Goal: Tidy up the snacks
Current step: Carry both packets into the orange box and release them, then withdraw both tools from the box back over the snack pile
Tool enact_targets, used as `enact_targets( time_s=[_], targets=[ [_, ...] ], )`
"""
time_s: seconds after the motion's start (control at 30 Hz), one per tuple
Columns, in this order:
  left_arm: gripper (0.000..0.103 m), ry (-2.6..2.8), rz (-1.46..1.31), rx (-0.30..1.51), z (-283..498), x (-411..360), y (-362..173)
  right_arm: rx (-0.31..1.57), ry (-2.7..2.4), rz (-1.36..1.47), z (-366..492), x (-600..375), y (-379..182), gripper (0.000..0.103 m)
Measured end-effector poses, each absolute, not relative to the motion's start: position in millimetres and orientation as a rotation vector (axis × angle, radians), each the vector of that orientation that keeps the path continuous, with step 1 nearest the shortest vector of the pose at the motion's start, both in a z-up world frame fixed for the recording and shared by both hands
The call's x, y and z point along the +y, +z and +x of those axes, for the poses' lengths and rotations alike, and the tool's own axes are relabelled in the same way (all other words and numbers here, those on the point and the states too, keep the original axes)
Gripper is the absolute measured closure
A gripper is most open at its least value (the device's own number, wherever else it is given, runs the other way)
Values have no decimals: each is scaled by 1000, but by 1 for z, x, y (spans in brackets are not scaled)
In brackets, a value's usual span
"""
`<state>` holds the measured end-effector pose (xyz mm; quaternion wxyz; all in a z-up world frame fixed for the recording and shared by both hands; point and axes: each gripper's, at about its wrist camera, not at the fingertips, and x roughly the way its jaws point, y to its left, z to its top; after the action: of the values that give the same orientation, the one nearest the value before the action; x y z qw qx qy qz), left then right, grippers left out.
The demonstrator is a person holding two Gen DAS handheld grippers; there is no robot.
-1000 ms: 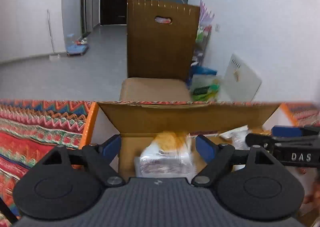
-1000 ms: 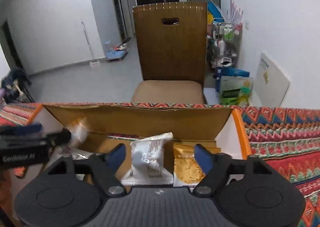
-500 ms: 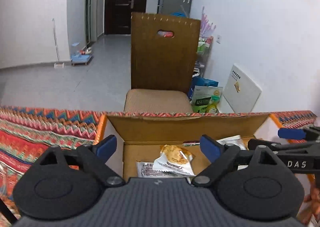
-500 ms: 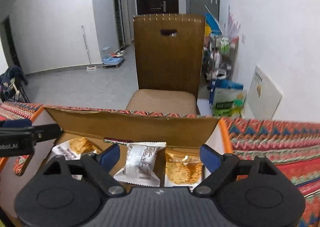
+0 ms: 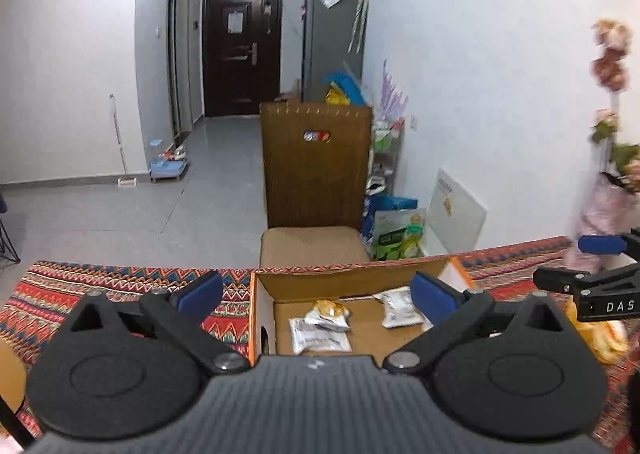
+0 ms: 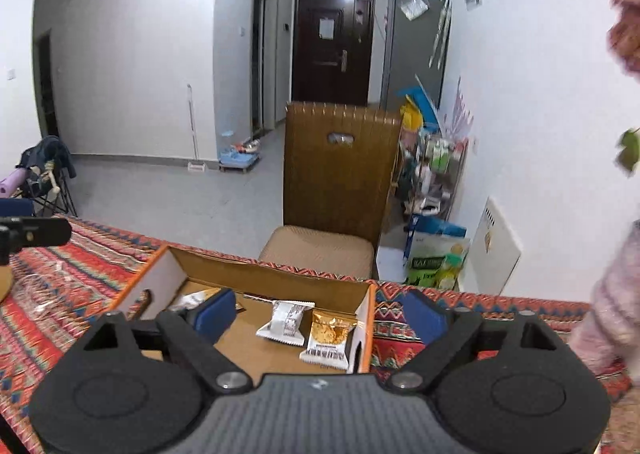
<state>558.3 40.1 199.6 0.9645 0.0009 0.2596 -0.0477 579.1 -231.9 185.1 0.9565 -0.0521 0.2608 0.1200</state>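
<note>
Box (image 5: 264,318) at 12 o'clock held four snack packets (image 6: 285,324); left gripper (image 5: 316,292) and right gripper (image 6: 318,314) hovered spread, empty; next move, judged: fetch a loose snack (image 5: 600,336) at 3 o'clock.

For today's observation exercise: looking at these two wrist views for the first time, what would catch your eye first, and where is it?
Most striking is the open cardboard box on the zigzag-patterned tablecloth, with wrapped snack packets lying flat on its floor. Both the left gripper and the right gripper hang above it, jaws wide and empty. Behind the table stands a tall brown chair.
</note>
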Motion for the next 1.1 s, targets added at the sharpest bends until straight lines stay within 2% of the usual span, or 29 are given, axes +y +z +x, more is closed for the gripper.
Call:
enact_targets(
  time_s=[0.2, 0.47, 0.73, 0.97, 1.1],
  targets=[
    [0, -117, 28, 423, 447, 37, 219, 435, 298, -121, 480, -251, 210, 6],
    [0, -120, -35, 361, 303, 61, 188, 329, 362, -117, 336, -278, 193, 3],
    [0, -116, -130, 289, 172, 95, 141, 174, 323, -147, 213, -284, 141, 0],
    [0, -86, -75, 270, 104, 98, 89, 273, 305, -97, 152, -282, 65, 0],
    [0, -144, -88, 355, 96, 97, 50, 312, 212, -52, 128, -284, 17, 0]
  ],
)
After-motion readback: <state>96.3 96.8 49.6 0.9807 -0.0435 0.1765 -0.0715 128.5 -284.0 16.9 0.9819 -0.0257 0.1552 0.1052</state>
